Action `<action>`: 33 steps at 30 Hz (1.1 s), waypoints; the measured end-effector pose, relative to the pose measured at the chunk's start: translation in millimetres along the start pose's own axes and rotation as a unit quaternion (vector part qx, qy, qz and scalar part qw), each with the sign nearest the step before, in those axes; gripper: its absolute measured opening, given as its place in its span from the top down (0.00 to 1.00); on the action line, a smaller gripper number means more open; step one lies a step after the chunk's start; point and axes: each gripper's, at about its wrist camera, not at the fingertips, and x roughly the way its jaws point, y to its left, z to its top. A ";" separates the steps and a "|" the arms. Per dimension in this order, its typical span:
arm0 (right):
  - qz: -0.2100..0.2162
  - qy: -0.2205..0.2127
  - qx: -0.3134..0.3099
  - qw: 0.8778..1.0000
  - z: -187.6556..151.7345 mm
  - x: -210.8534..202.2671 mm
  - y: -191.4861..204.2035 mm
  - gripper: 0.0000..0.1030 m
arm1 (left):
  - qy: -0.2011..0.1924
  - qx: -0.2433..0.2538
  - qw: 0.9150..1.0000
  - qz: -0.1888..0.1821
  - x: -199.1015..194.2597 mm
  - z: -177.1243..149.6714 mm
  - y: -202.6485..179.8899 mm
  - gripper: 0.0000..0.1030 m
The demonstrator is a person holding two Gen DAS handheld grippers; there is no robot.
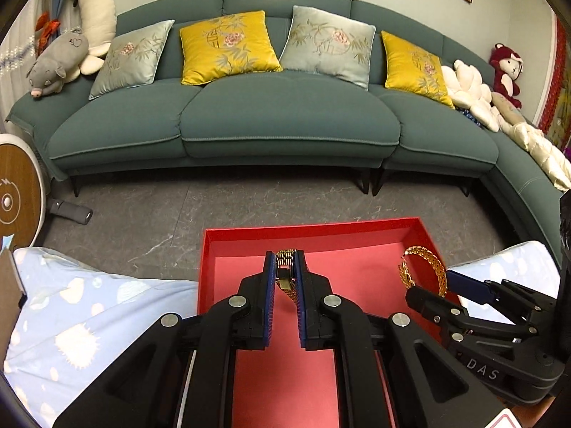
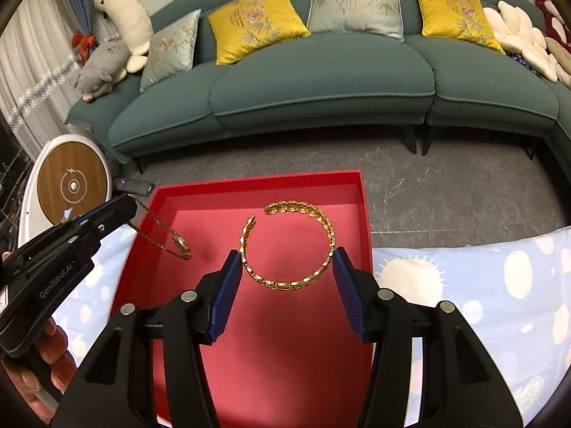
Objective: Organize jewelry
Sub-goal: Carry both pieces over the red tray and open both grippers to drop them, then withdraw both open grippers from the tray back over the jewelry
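A long teal sofa (image 1: 271,107) filled the back of the room, lined with yellow and pale blue cushions (image 1: 228,46) and flanked by soft toys — a grey plush pig (image 1: 59,62) at one end, a red one (image 1: 506,71) at the other. In front of it lay dark stone floor (image 1: 142,221), and nearer still a pale blue patterned cloth (image 2: 481,285) spread under an open red box (image 2: 167,192).

Both grippers hung over the box. The right gripper (image 2: 287,271) stood about half open, its blue pads (image 2: 228,285) pressed against the two sides of an open gold cuff bracelet (image 2: 289,281), which it held clear above the red floor of the box. The left gripper (image 1: 285,274) was nearly shut, pinching a gold watch (image 1: 286,267) by its link band; in the right wrist view the band drooped from the fingertips over the box's left wall, with what looked like a small dial hanging at the bottom. A hand (image 2: 39,367) gripped the left tool's handle at the lower left edge of that view.
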 end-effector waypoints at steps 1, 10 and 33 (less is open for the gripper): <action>-0.002 0.004 -0.002 1.000 0.6 5.8 0.2 0.50 | 0.002 0.001 1.000 0.001 6.1 -1.1 1.2 0.92; 0.007 0.010 -0.006 1.000 -7.6 23.7 -4.4 0.42 | -0.010 0.009 1.000 0.013 31.4 -12.2 4.2 0.76; -0.008 -0.051 -0.049 0.997 -84.9 -131.4 8.6 0.34 | -0.058 -0.003 0.998 0.018 -116.0 -55.7 16.6 0.40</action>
